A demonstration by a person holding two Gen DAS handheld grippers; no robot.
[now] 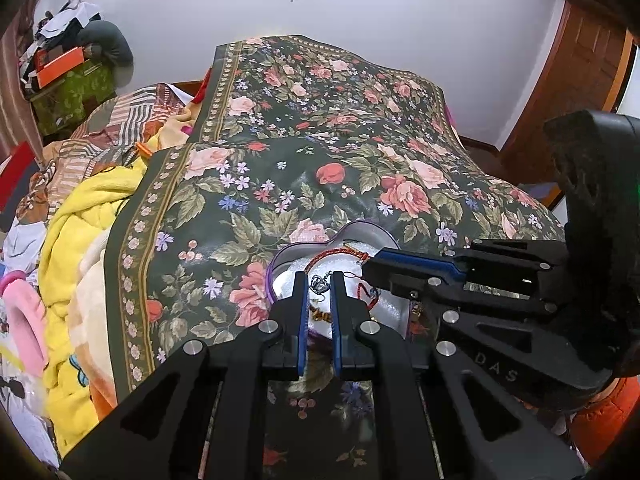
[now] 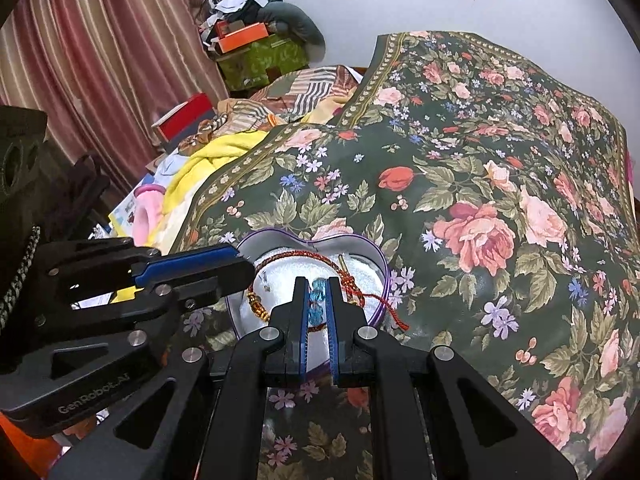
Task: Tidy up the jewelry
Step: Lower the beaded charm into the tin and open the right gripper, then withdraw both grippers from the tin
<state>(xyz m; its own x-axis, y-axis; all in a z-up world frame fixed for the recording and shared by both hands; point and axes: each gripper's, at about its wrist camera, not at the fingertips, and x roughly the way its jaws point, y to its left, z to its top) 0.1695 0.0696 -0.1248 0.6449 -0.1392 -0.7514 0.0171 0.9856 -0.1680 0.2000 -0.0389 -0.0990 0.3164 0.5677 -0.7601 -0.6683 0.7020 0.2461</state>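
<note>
Covering nearly the whole scene, a dark green floral cloth spreads under everything, with a heap of yellow and striped bedding at its nine-o'clock edge and a pink-striped curtain at ten o'clock in the right wrist view. On the cloth sits a heart-shaped tin with a purple rim, its two lobes pointing toward twelve o'clock, its inside lined in shiny white. Both grippers meet over it.

The left gripper reaches into the tin from six o'clock in its own view; its blue-padded tongs stand at a narrow gap, and a small silver crown-shaped charm shows between the tips, though whether the pads press on it cannot be told. The right gripper enters likewise from six o'clock in its view, tongs narrowed, closed on a string of clear blue beads.

Inside the tin, a red-and-gold braided cord curves along the twelve-o'clock side and trails a red tail over the rim at four o'clock. A short run of gold beads lies at the tin's eight-o'clock side.
</note>
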